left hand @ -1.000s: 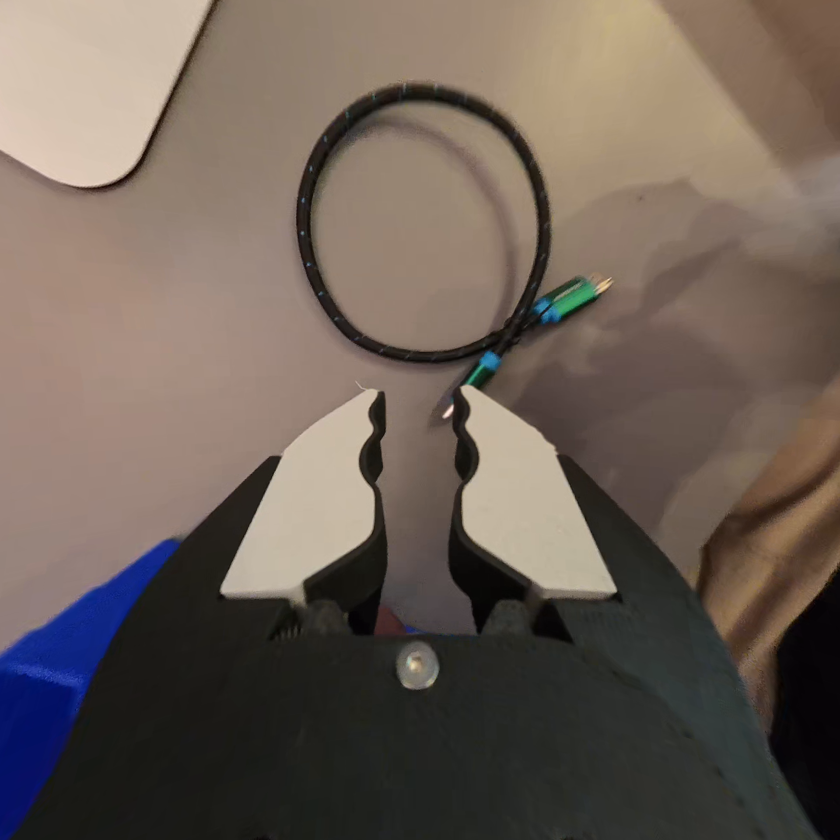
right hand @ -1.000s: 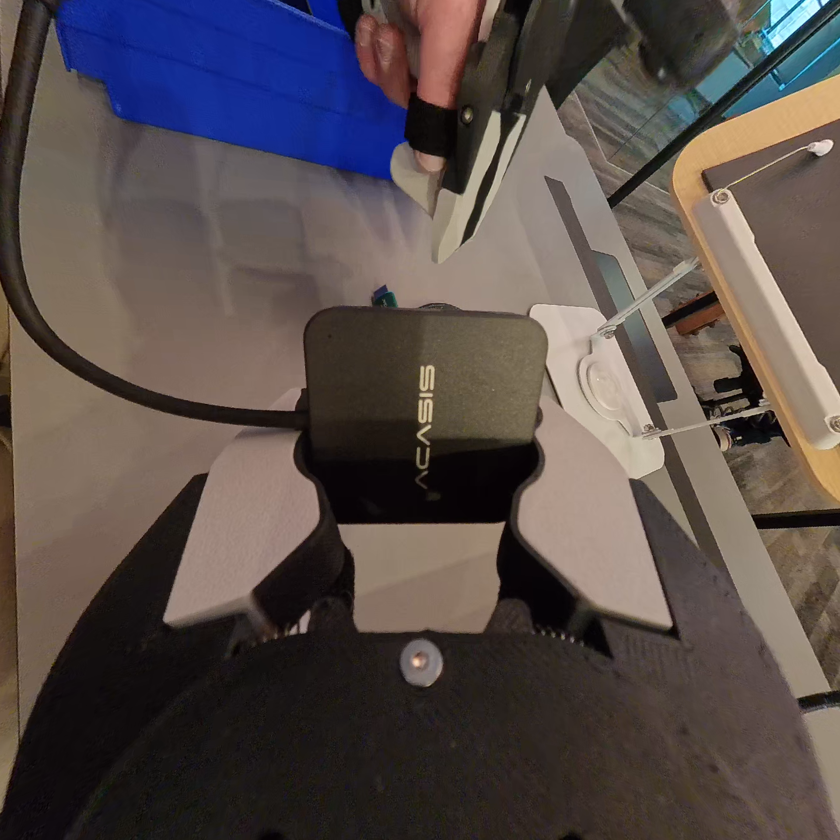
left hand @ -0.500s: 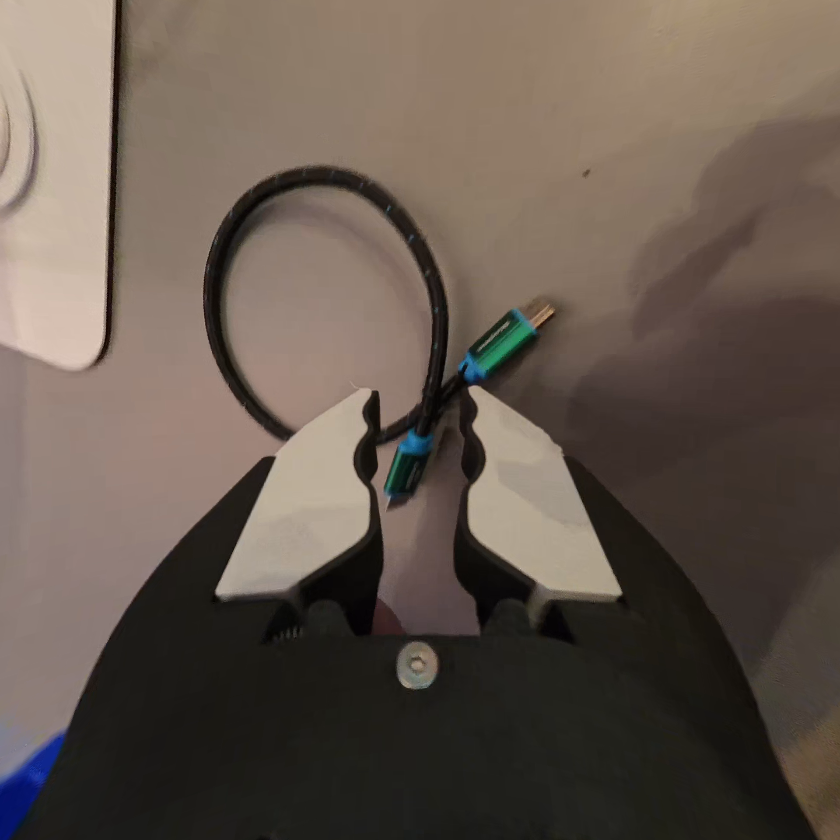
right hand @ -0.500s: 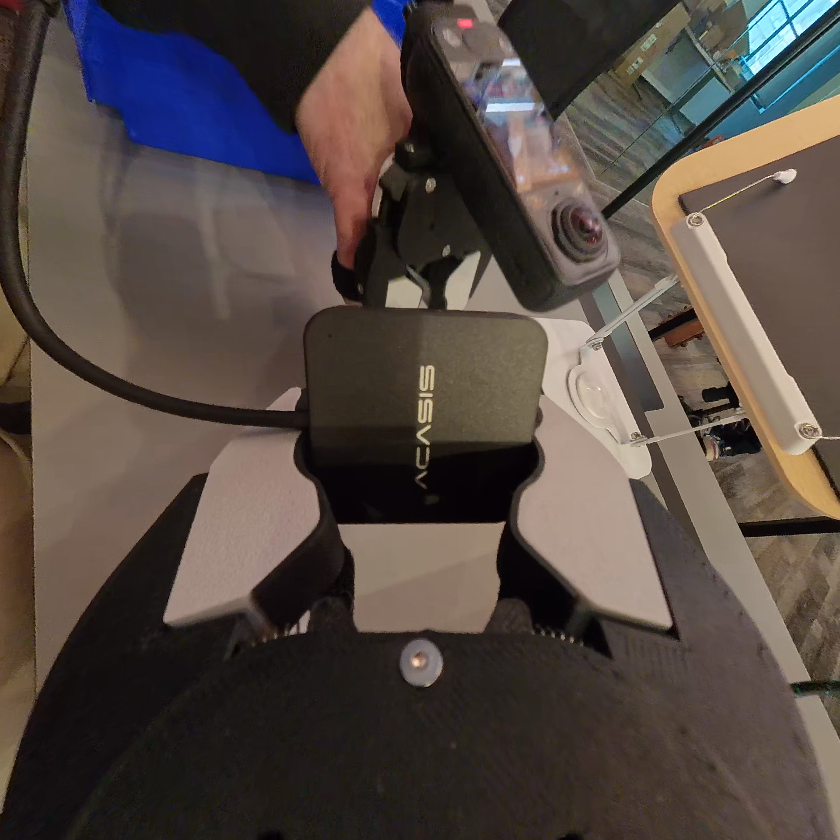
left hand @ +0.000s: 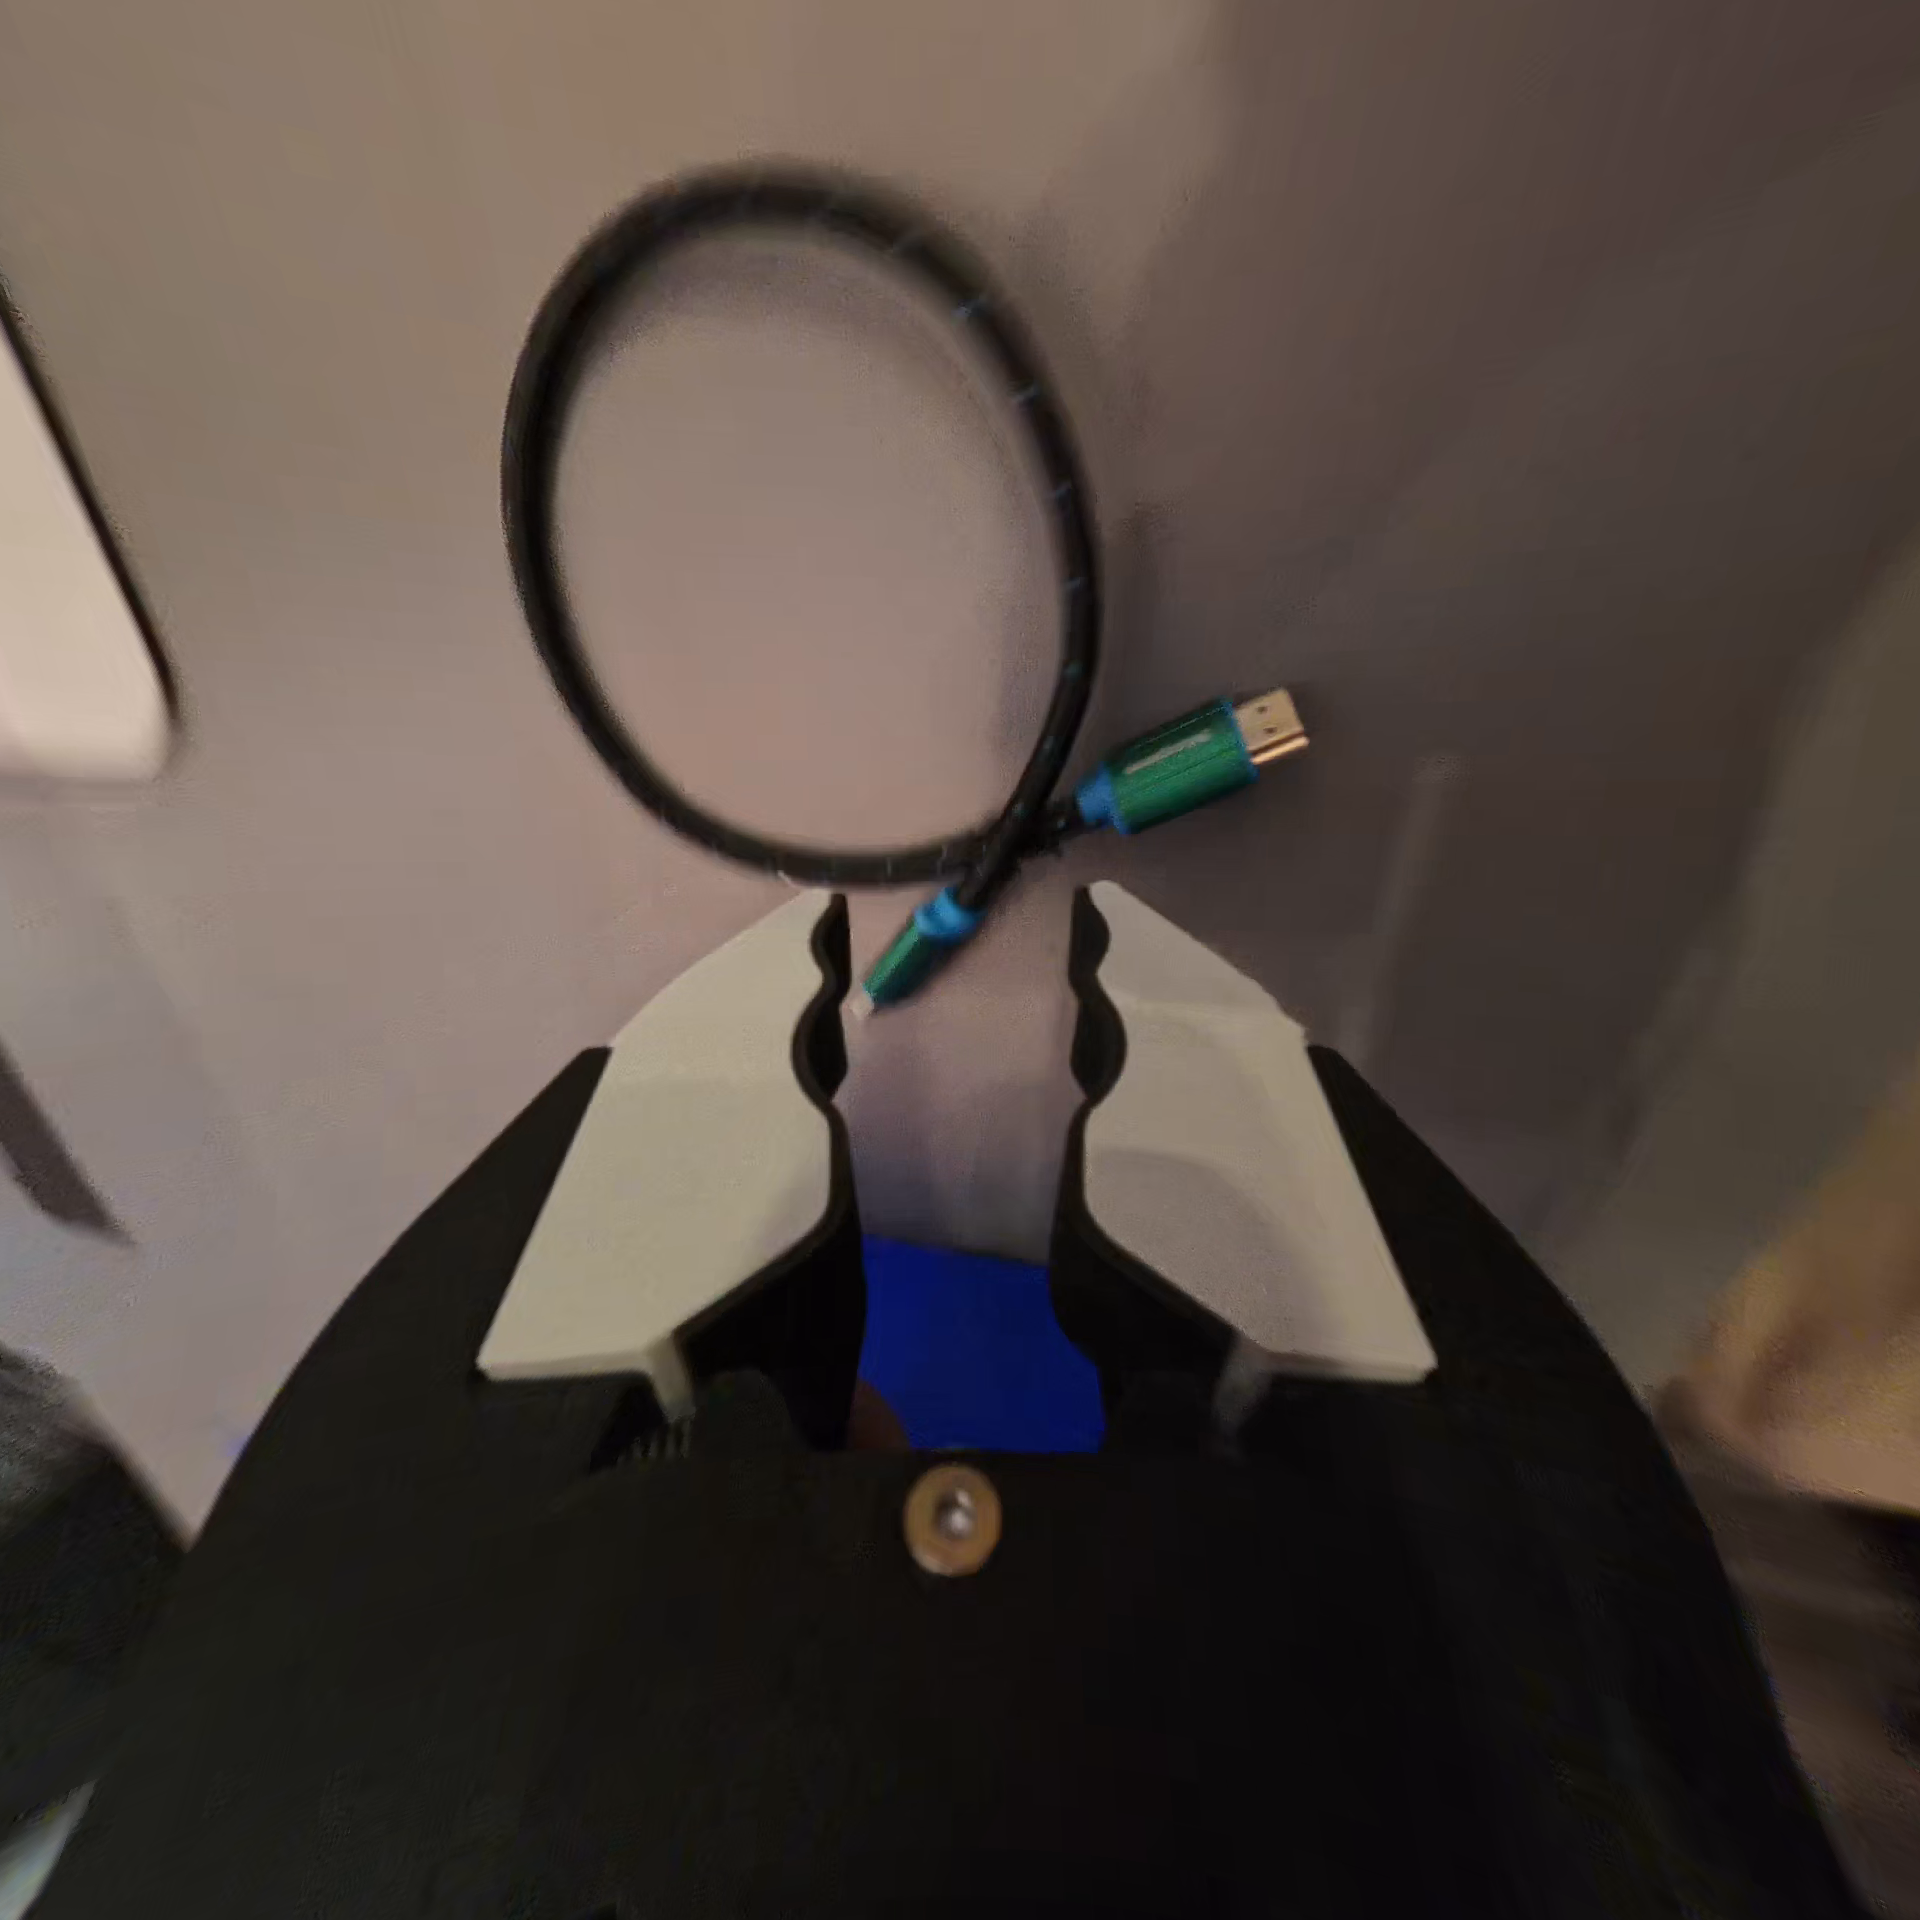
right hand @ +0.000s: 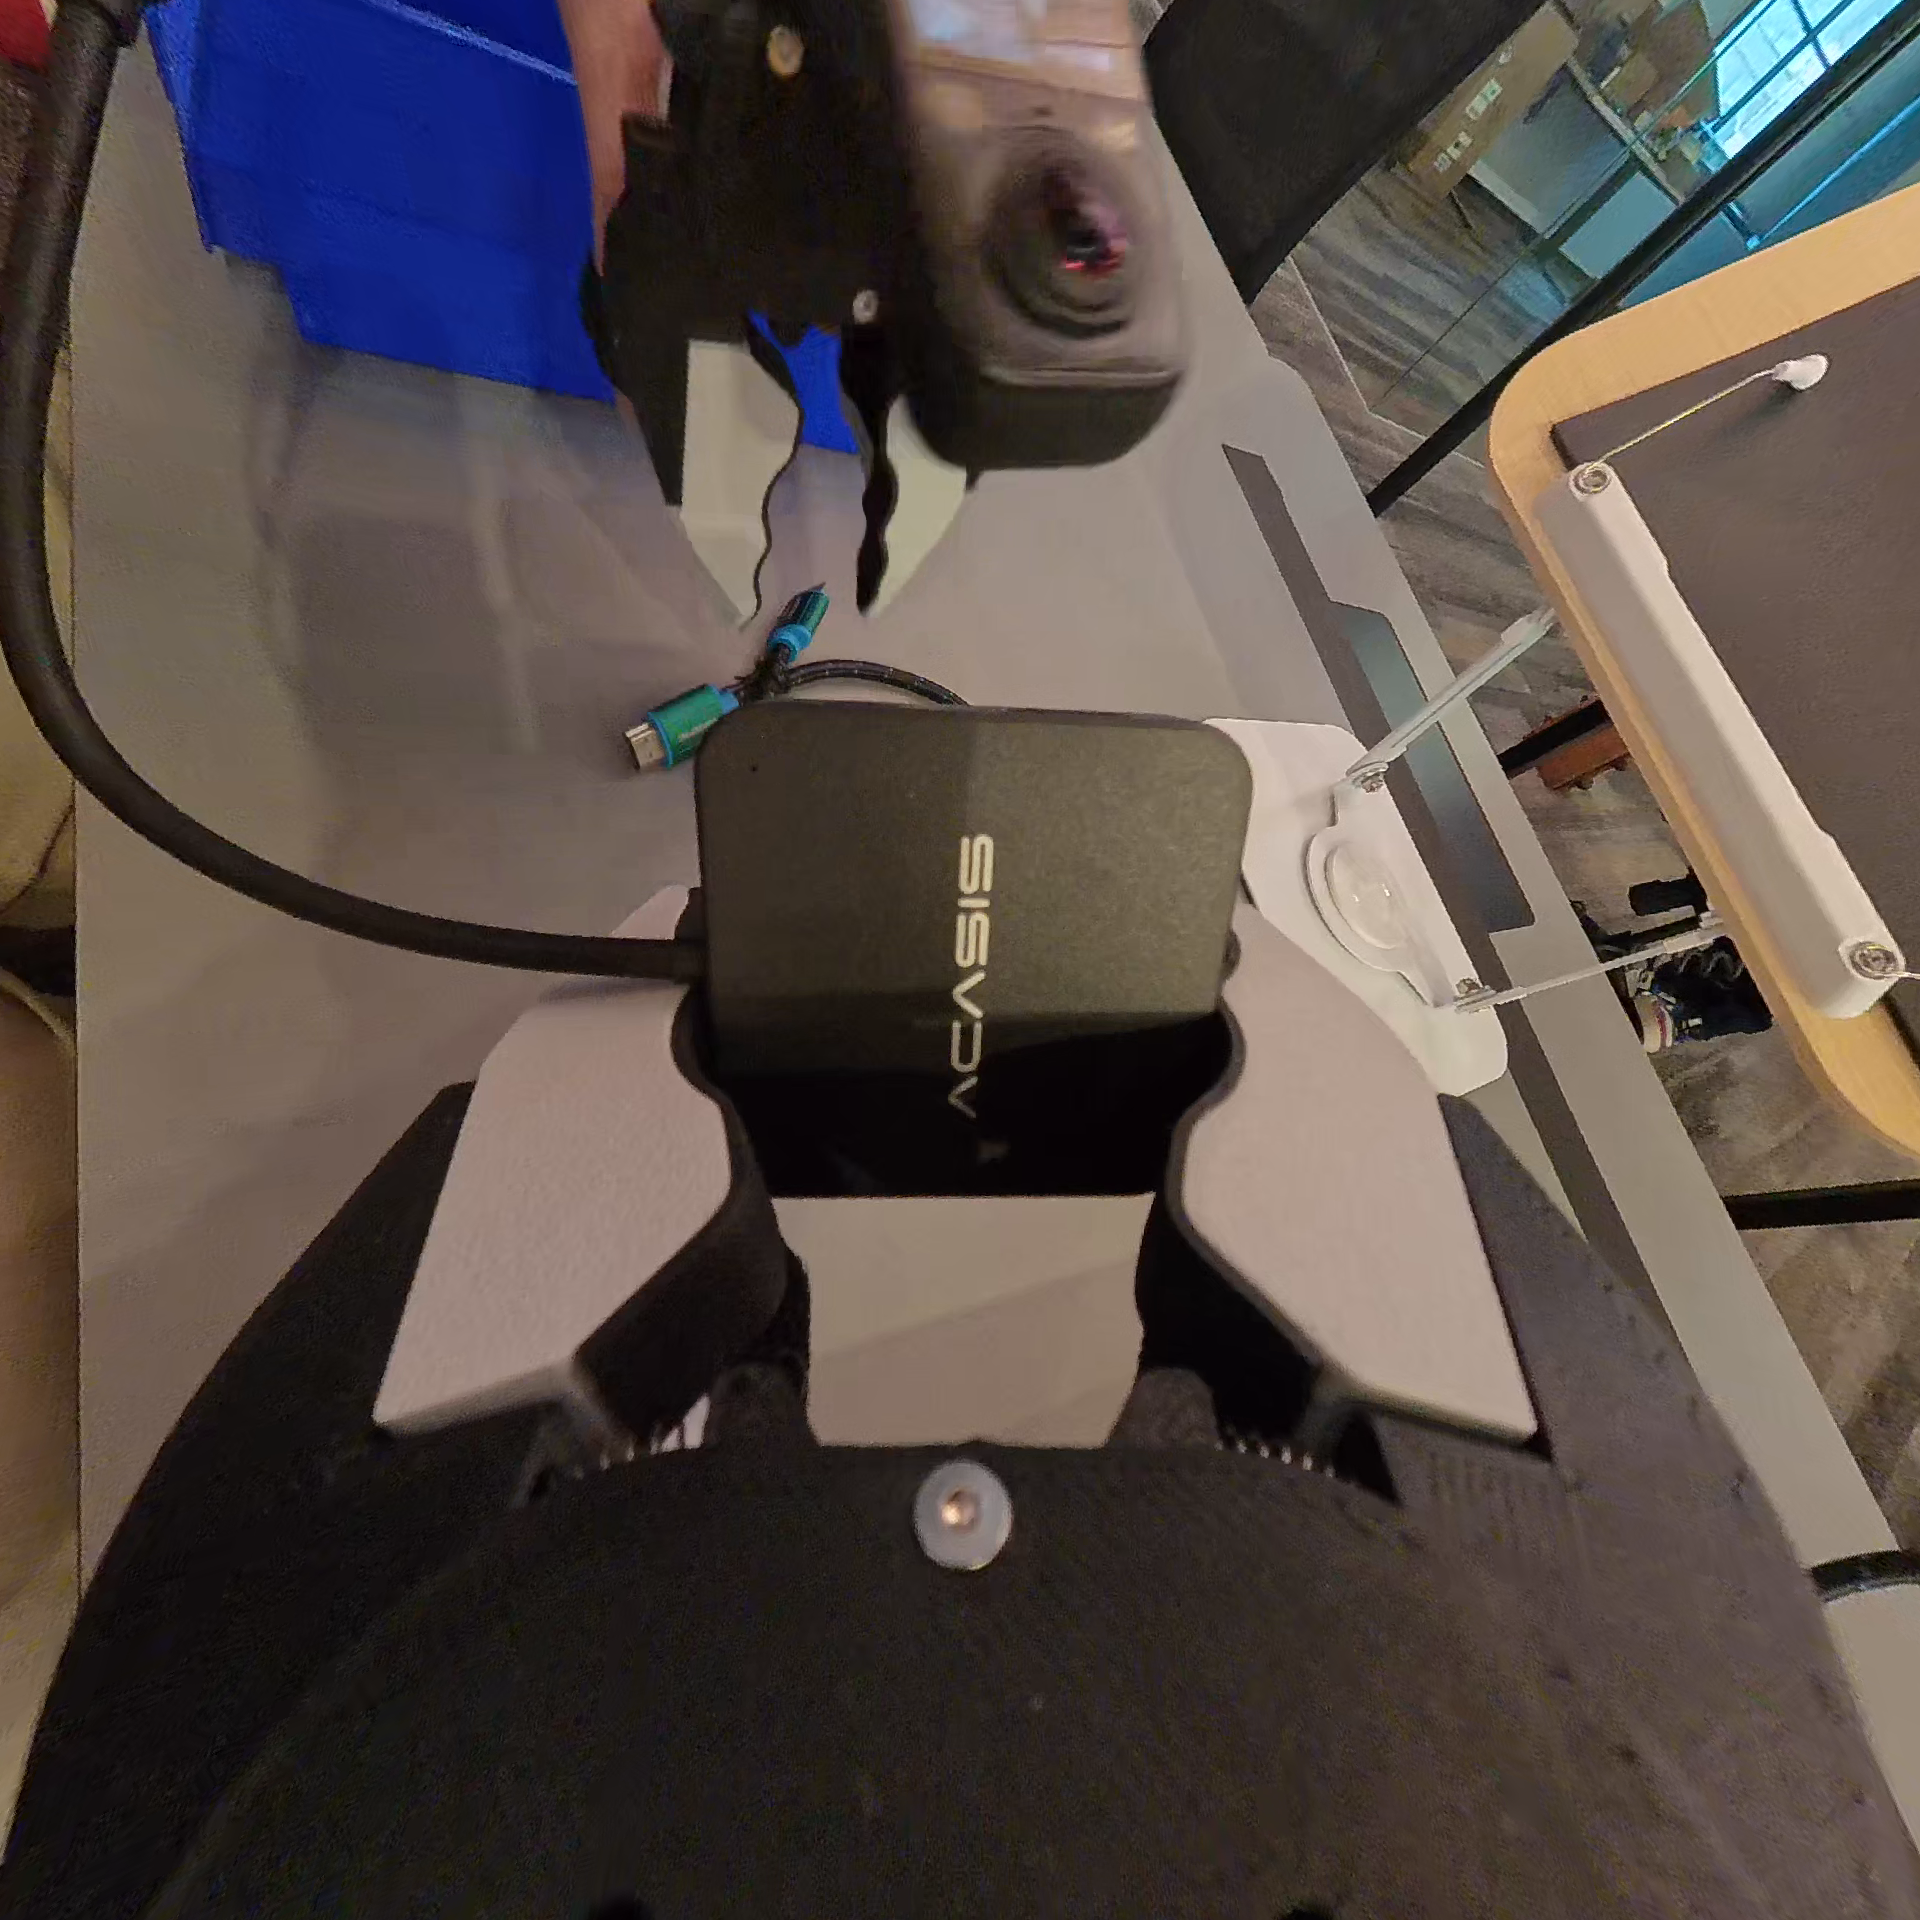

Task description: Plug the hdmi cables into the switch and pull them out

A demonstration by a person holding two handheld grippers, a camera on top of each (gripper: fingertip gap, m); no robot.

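A short black braided HDMI cable [left hand: 582, 727] lies looped on the grey table, with a green plug at each end. One plug [left hand: 1184, 764] points right. The other plug [left hand: 909, 961] lies between the tips of my open left gripper [left hand: 956, 904], close to the left finger, not clamped. My right gripper [right hand: 966, 935] is shut on the black switch box [right hand: 966, 883] and holds it flat; a thick black cable [right hand: 156, 810] leaves the switch's left side. In the right wrist view both green plugs [right hand: 681, 727] lie just beyond the switch, with the left gripper [right hand: 810, 608] above them.
A blue bin [right hand: 384, 177] stands at the far left of the table. A white plate with a clear dome [right hand: 1361, 894] lies right of the switch, near the table edge. A wooden table [right hand: 1704, 623] stands beyond the edge.
My left gripper has pulled back a little and shifted, so the near plug now sits at its fingertips instead of deeper between the fingers. The right gripper holds the switch as before.
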